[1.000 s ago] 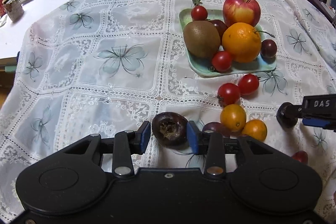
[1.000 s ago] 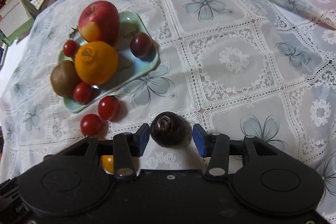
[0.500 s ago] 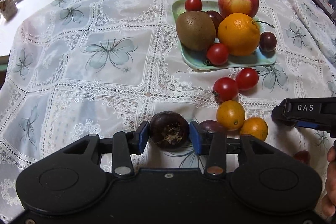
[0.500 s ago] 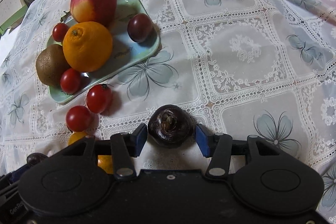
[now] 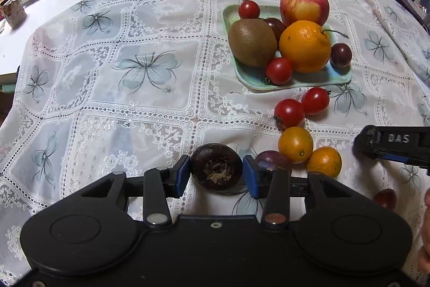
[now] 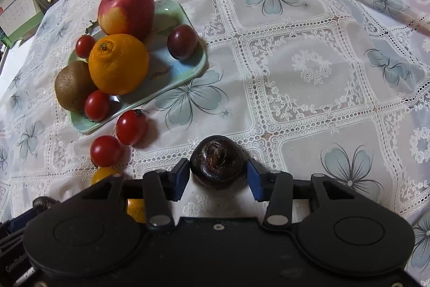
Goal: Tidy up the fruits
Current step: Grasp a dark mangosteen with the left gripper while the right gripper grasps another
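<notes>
Showing the left wrist view: the left gripper [image 5: 216, 176] is closing its blue pads on a dark round fruit [image 5: 216, 169] sitting on the lace tablecloth [image 5: 134, 77], both pads touching its sides. Loose tomatoes [image 5: 289, 112], small oranges [image 5: 295, 144] and a plum [image 5: 271, 158] are lying beside it; the green tray [image 5: 252, 77] with apple [image 5: 304, 5], orange [image 5: 305, 46] and kiwi [image 5: 252, 42] is standing farther off.

Showing the right wrist view: the right gripper [image 6: 218, 176] is bracketing a second dark fruit [image 6: 218, 166] on the cloth. Its jaws have just been narrowing; the left pad is touching, while the right one seems just clear.

Judged step: grasping. Next, each fruit needs lifting and carrying to the tray's free corner [image 6: 172, 71].
</notes>
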A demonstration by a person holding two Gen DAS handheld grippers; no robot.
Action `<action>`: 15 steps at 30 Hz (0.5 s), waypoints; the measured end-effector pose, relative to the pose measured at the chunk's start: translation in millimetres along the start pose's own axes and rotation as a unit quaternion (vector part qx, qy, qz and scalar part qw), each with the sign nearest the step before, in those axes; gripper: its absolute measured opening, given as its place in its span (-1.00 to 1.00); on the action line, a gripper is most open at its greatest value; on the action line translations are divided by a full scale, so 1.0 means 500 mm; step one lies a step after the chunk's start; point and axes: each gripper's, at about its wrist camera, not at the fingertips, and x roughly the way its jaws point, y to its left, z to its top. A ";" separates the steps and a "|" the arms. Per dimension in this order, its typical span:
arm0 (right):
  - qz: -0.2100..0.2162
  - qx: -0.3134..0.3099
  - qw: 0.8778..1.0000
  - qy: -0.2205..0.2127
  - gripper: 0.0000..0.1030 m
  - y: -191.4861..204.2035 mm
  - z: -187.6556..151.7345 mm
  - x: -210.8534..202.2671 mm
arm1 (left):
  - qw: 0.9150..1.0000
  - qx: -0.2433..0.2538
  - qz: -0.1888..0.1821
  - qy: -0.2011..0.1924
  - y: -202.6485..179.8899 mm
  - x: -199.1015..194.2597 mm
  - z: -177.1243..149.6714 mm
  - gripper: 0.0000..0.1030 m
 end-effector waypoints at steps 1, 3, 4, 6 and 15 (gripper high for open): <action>0.000 -0.002 1.000 -0.002 -0.09 -0.001 -0.002 -0.004 | 1.000 0.000 0.002 0.001 -0.001 0.003 0.001 0.01; 0.002 -0.003 1.000 -0.004 -0.09 -0.002 -0.006 -0.015 | 1.000 0.000 0.001 -0.005 0.000 0.003 -0.001 0.00; 0.005 -0.003 1.000 -0.006 -0.09 -0.003 -0.009 -0.022 | 1.000 -0.001 -0.001 -0.007 0.000 0.001 -0.001 -0.01; 0.012 -0.005 1.000 -0.010 -0.09 -0.005 -0.017 -0.040 | 1.000 0.000 -0.004 -0.007 0.001 -0.003 -0.001 -0.02; 0.048 -0.016 0.998 -0.026 -0.09 -0.015 -0.066 -0.142 | 1.000 0.013 -0.005 -0.020 0.004 -0.075 -0.030 -0.02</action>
